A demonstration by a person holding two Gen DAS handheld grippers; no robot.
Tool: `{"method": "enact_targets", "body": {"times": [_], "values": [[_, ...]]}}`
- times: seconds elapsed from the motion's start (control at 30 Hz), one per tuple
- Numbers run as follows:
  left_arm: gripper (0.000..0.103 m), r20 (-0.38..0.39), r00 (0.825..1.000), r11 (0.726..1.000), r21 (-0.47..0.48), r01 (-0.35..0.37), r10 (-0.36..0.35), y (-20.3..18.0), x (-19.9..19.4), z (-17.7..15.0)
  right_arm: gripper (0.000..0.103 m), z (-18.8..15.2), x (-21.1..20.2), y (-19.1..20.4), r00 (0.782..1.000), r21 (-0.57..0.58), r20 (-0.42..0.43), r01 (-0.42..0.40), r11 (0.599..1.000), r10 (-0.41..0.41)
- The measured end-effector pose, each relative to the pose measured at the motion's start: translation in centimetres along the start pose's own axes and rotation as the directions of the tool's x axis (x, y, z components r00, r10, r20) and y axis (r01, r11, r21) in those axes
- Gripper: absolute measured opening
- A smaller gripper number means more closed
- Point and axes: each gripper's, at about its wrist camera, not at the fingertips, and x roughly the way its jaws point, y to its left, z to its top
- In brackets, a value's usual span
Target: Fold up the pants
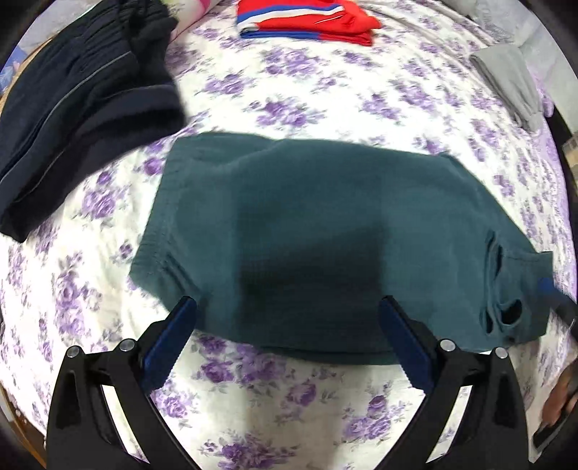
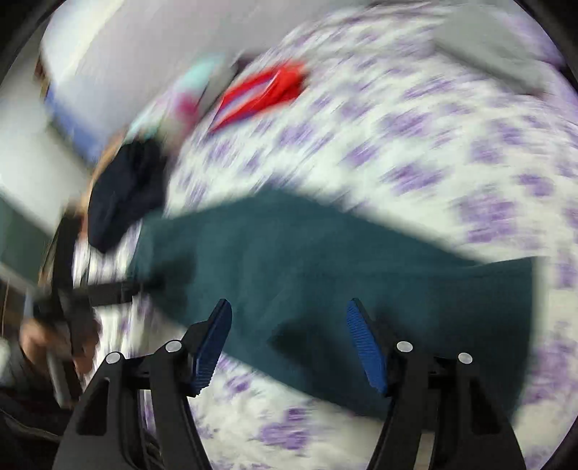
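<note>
The dark teal pants (image 1: 325,231) lie folded flat on the bed, waistband to the left and leg ends to the right. They also show in the blurred right wrist view (image 2: 325,260). My left gripper (image 1: 289,307) is open and empty, its fingers just above the near edge of the pants. My right gripper (image 2: 289,311) is open and empty, hovering over the near edge of the pants. Its blue fingertip (image 1: 549,285) shows at the right edge of the left wrist view, beside the leg ends.
The bed has a white sheet with purple flowers (image 1: 289,397). Dark navy pants (image 1: 83,101) lie at the left. A folded red, white and blue garment (image 1: 303,18) lies at the far side. Grey cloth (image 1: 509,79) lies at the far right.
</note>
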Motion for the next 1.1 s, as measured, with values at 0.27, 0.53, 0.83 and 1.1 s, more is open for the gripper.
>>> {"method": "enact_targets", "body": {"times": [0.27,0.53,0.83,1.1], "values": [[0.097,0.023,0.992,0.974,0.191,0.119,-0.125,-8.2,-0.4,1.5,0.013,-0.9,-4.5,-11.8,0.978,0.33,0.045,0.178,0.927,-0.204],[0.097,-0.052,0.974,0.935,0.274,0.225,-0.22,-17.9,1.7,1.7,0.01,0.6,-0.4,-12.5,0.975,0.3,0.006,0.209,0.931,-0.221],[0.098,-0.079,0.997,0.916,0.4,0.039,-0.008,-19.5,4.7,-0.1,0.019,-1.2,-3.3,-15.3,0.963,0.368,0.054,0.226,0.902,-0.263],[0.098,-0.097,0.995,0.933,0.358,0.042,-0.007,-17.9,4.0,-0.9,0.023,-6.1,-1.8,-12.7,0.967,0.202,-0.06,0.256,0.945,-0.249]]}}
